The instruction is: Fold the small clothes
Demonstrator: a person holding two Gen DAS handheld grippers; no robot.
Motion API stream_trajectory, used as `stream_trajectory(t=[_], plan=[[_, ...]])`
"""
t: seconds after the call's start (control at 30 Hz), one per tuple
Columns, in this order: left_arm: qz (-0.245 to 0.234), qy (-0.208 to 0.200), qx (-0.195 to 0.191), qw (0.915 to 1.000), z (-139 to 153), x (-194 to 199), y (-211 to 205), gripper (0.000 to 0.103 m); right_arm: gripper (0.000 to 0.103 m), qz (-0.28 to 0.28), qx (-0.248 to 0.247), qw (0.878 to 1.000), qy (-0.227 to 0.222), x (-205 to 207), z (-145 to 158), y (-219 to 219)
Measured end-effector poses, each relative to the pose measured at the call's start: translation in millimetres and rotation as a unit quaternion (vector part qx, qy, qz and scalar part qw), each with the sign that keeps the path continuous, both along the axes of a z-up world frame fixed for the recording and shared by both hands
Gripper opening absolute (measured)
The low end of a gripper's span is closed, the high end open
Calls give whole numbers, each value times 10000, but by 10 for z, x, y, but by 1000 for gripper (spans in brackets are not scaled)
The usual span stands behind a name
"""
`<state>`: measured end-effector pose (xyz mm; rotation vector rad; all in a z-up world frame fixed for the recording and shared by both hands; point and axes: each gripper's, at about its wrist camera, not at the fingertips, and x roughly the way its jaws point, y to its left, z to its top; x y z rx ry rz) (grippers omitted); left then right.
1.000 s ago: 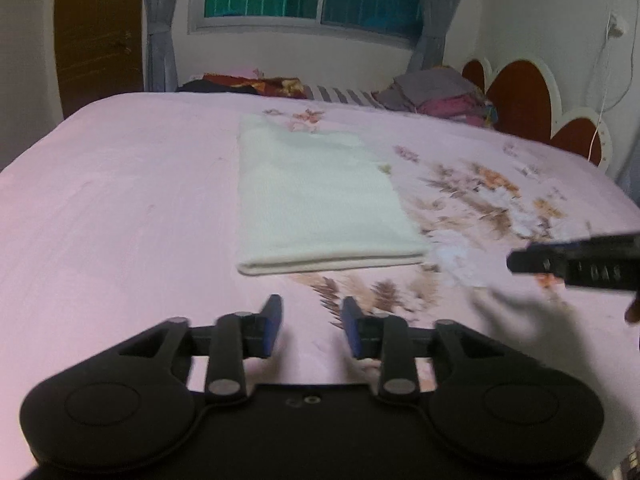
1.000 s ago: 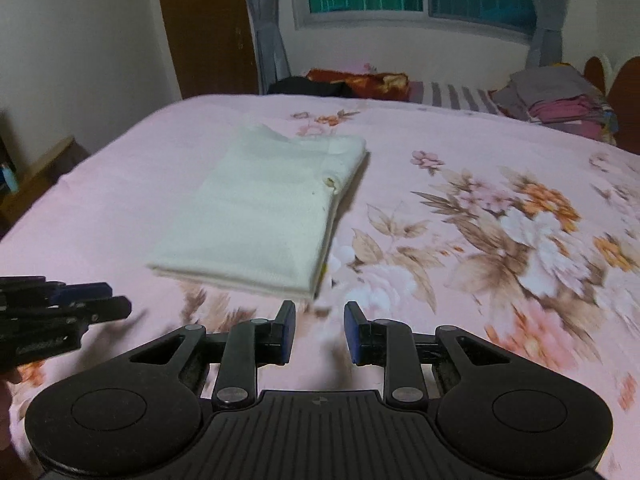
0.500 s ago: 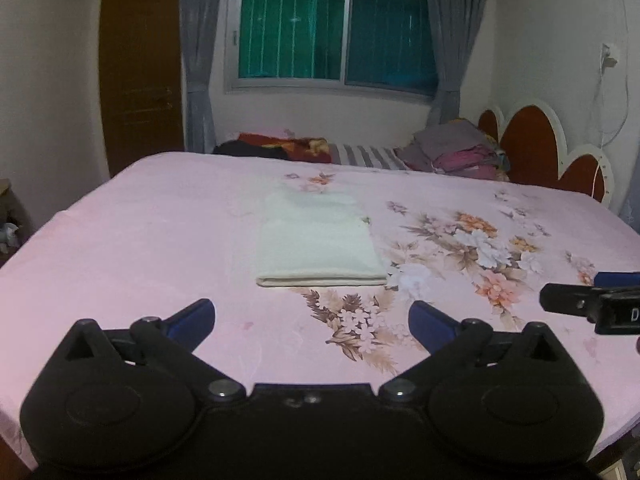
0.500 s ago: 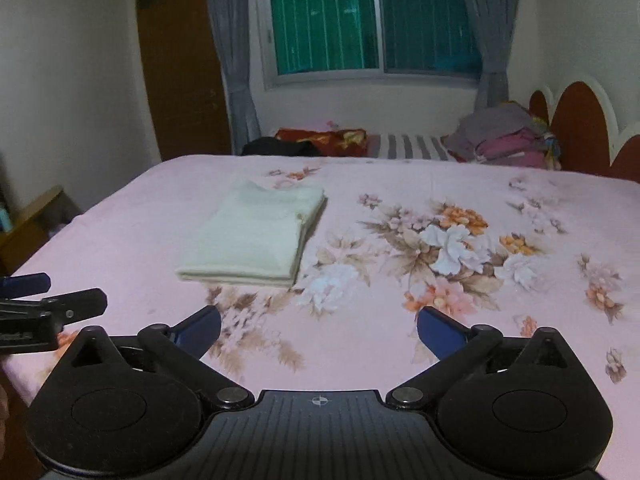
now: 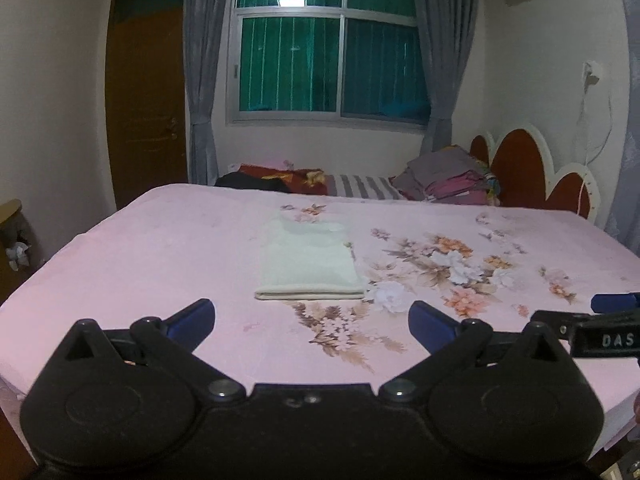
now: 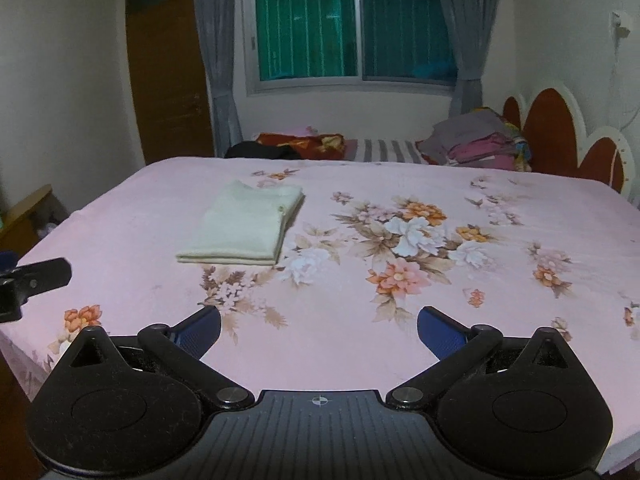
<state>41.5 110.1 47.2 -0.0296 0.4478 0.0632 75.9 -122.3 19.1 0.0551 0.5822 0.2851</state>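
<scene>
Left wrist view: at the far left a brown door [image 5: 146, 92] stands shut beside a grey curtain [image 5: 202, 76], and a small shelf edge [image 5: 12, 210] shows past the near-left corner of the bed. The bed's pink flowered sheet [image 5: 152, 256] fills the middle, its left and near edges in sight. On it, left of centre, the folded pale cloth [image 5: 306, 266] lies flat, its folded edge toward the camera, well apart from both grippers. No container is in view; along the far edge of the bed lie a dark and red heap [image 5: 276, 178] and, further right, a stack of folded clothes [image 5: 450, 178] against the scalloped headboard [image 5: 528, 168]. The left gripper [image 5: 312, 322] hovers over the near sheet with jaws spread wide and nothing between them. The right gripper [image 5: 600, 326] pokes in at the right edge; in its own view the right gripper [image 6: 319, 334] is likewise spread wide and empty, with the cloth [image 6: 244, 226] far and to the left. Bare sheet lies all around the cloth, widest over the flower print [image 6: 404, 232] to its right.
</scene>
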Motion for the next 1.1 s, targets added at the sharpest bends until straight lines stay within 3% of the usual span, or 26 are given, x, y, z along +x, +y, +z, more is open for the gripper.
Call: stream_trajectory(t=[0.27, 1.1], plan=[[-67, -84, 75, 9999, 22, -44, -57, 103, 103, -114, 127, 9998, -136, -93, 145, -48], [-29, -119, 68, 9999, -4, -34, 6, 103, 103, -42, -67, 9998, -169, -66, 179, -13]])
